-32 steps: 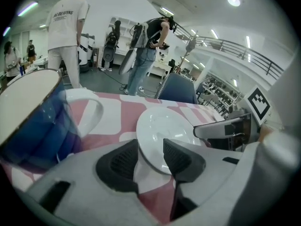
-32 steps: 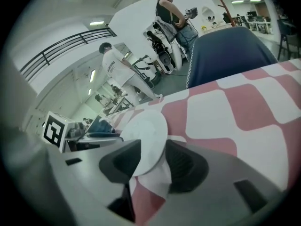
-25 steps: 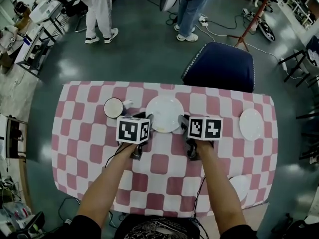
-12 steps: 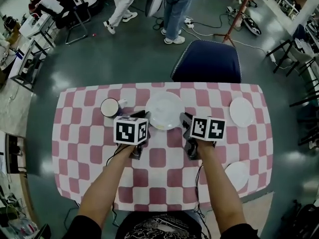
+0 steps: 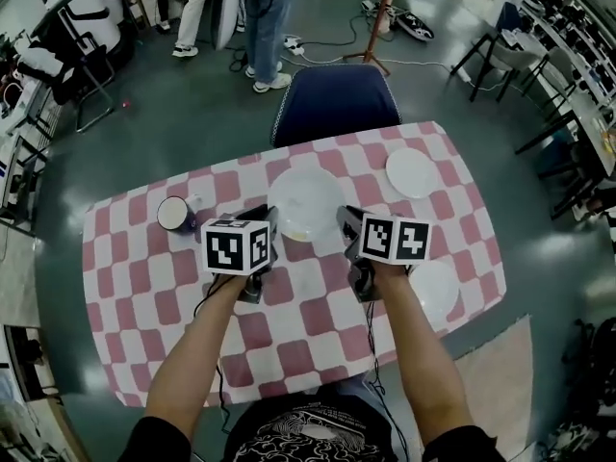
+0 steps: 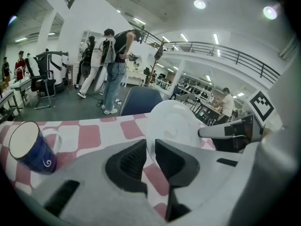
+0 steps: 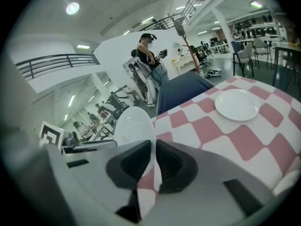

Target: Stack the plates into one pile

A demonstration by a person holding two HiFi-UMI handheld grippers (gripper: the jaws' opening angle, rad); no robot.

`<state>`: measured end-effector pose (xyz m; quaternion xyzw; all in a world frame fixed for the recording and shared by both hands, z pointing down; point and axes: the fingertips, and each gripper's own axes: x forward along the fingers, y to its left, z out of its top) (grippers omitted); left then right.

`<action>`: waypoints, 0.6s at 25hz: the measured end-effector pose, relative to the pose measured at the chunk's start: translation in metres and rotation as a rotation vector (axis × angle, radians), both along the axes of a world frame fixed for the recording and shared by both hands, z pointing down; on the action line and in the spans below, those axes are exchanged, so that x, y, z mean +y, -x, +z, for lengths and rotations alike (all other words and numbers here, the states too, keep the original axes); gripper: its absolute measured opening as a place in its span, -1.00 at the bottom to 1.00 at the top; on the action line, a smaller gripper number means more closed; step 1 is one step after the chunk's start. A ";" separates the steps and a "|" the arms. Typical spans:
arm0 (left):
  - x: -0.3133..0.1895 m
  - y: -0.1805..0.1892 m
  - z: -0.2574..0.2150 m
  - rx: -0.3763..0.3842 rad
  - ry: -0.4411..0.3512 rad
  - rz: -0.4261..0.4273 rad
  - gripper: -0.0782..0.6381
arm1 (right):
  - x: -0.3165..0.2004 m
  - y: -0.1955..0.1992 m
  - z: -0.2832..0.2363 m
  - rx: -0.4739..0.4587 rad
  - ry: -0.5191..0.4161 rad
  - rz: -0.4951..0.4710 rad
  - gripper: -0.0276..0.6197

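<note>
Currently the large white plate (image 5: 306, 203) is held raised over the middle of the checked tabletop (image 5: 144, 287), gripped at opposite sides of its rim. The left claw (image 6: 150, 145) and the right claw (image 7: 154, 147) have each just been closing and now pinch the plate's edge between nearly closed jaws. A second plate (image 5: 412, 172) lies at the far right, a third plate (image 5: 435, 292) at the near right edge, and a dark mug (image 5: 176, 214) stands to the left.
</note>
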<state>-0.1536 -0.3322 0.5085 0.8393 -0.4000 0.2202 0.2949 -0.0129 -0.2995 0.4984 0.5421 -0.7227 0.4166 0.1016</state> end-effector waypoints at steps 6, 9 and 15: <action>0.022 -0.044 -0.017 0.016 -0.028 0.096 -0.61 | 0.038 -0.039 -0.015 -0.001 -0.019 0.091 -0.79; 0.037 -0.069 -0.019 0.021 -0.028 0.140 -0.61 | 0.058 -0.062 -0.021 0.006 -0.031 0.136 -0.79; 0.069 -0.113 -0.023 0.012 -0.041 0.186 -0.61 | 0.097 -0.103 -0.024 -0.001 -0.048 0.179 -0.79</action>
